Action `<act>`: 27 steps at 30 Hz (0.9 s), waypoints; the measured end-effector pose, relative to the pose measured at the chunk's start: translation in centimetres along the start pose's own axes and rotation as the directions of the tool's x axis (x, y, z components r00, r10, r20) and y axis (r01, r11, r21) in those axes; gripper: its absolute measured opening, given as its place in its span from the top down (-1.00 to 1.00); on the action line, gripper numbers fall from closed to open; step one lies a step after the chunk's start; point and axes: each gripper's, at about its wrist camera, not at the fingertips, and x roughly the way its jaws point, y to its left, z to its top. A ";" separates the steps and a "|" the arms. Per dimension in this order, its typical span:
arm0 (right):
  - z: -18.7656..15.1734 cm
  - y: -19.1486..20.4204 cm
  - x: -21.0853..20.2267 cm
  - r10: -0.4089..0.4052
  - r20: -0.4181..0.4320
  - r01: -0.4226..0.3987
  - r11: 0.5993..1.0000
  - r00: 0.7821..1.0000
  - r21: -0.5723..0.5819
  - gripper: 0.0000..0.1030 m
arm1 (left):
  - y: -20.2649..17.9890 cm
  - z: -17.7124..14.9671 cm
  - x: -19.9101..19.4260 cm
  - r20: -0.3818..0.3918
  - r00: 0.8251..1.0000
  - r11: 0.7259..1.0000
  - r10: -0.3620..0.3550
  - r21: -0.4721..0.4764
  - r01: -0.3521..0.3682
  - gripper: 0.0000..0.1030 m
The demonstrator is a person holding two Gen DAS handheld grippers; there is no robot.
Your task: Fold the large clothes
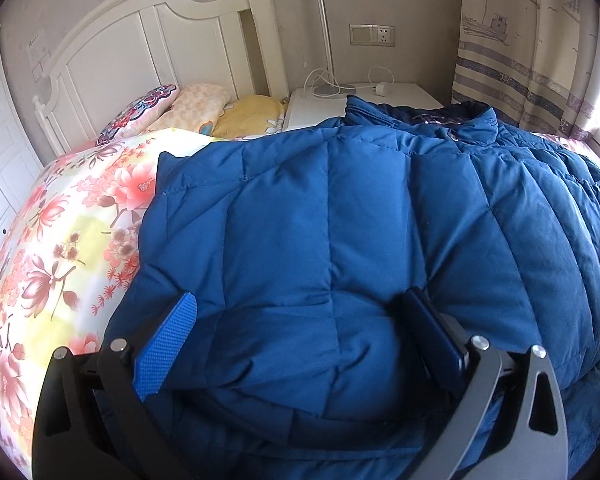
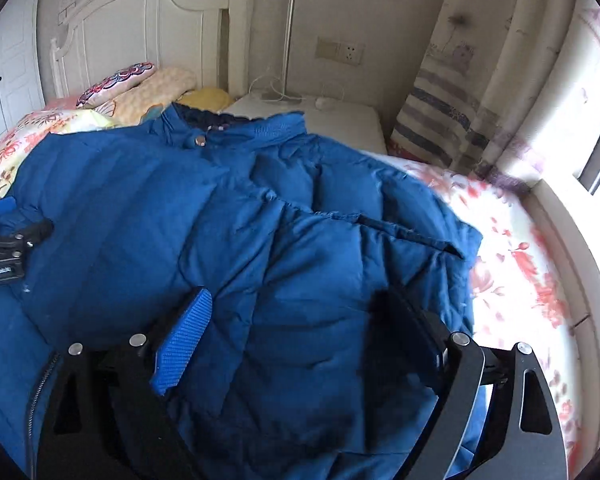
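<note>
Lying beneath both wide-open tools [image 1: 304,308] [image 2: 296,312], blue down jacket [image 1: 340,208] on floral bedspread [image 1: 60,240].

My left gripper [image 1: 300,320] straddles a puffy fold of the blue jacket [image 1: 340,208], but I cannot tell whether the pads press it. The jacket's hem runs off the bottom edge under my fingers, and its far sleeve is cut off at the right. In the right wrist view the bedspread [image 2: 512,248] beside the jacket is blurred, and my right gripper [image 2: 312,320] hides the cloth beneath it. The printing on the curtain [image 2: 452,92] is too smeared to read.
</note>
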 end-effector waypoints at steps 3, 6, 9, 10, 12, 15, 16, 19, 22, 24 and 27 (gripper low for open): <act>-0.3 -2.6 -1.4 -0.054 0.044 0.049 0.993 0.998 0.108 -0.66 | 0.0 0.0 0.0 0.000 1.000 1.000 0.000 0.000 0.000 -0.96; -1.5 -3.0 1.8 -0.011 -0.079 0.018 0.997 0.997 0.081 -0.68 | 0.0 0.0 0.0 0.000 1.000 1.000 0.000 0.000 0.000 -0.96; -1.3 -3.2 2.0 0.004 -0.086 0.004 0.996 0.996 0.095 -0.70 | 0.0 0.0 0.1 -0.001 1.000 1.000 0.000 -0.002 0.000 -0.96; -1.3 -3.2 1.9 0.003 -0.087 0.006 0.995 0.996 0.104 -0.70 | 0.0 0.0 0.0 0.000 1.000 1.000 0.000 -0.001 0.000 -0.96; -1.4 -2.9 0.4 -0.052 -0.054 0.058 0.991 0.997 0.123 -0.70 | 0.0 0.0 0.0 0.002 1.000 1.000 0.001 0.000 -0.001 -0.96; -1.4 -1.1 -4.0 -0.084 0.065 0.077 0.991 0.994 0.106 -0.70 | 0.0 -0.1 0.0 0.004 1.000 1.000 0.000 -0.003 0.000 -0.96; -1.5 0.1 -5.2 -0.046 0.084 0.038 0.995 0.995 0.087 -0.70 | 0.0 -0.1 0.1 0.004 1.000 1.000 0.001 -0.002 -0.001 -0.96; -2.5 4.0 -5.5 0.037 0.040 -0.035 0.998 0.999 -0.057 -0.71 | 0.0 -0.1 0.0 0.004 1.000 1.000 0.001 -0.003 -0.001 -0.96; -4.9 7.5 -2.2 0.005 -0.092 -0.022 0.982 0.996 -0.186 -0.78 | 0.0 -0.1 0.0 0.006 1.000 1.000 0.006 -0.001 -0.006 -0.96; -4.7 7.7 -2.4 0.003 -0.088 -0.019 0.984 0.996 -0.179 -0.80 | -0.2 -0.1 -0.1 0.008 1.000 1.000 0.013 0.003 -0.014 -0.96; -5.0 7.2 -3.3 0.004 -0.100 -0.020 0.987 0.995 -0.157 -0.80 | 0.2 -0.5 -1.4 0.010 0.998 0.998 0.062 -0.026 -0.061 -0.96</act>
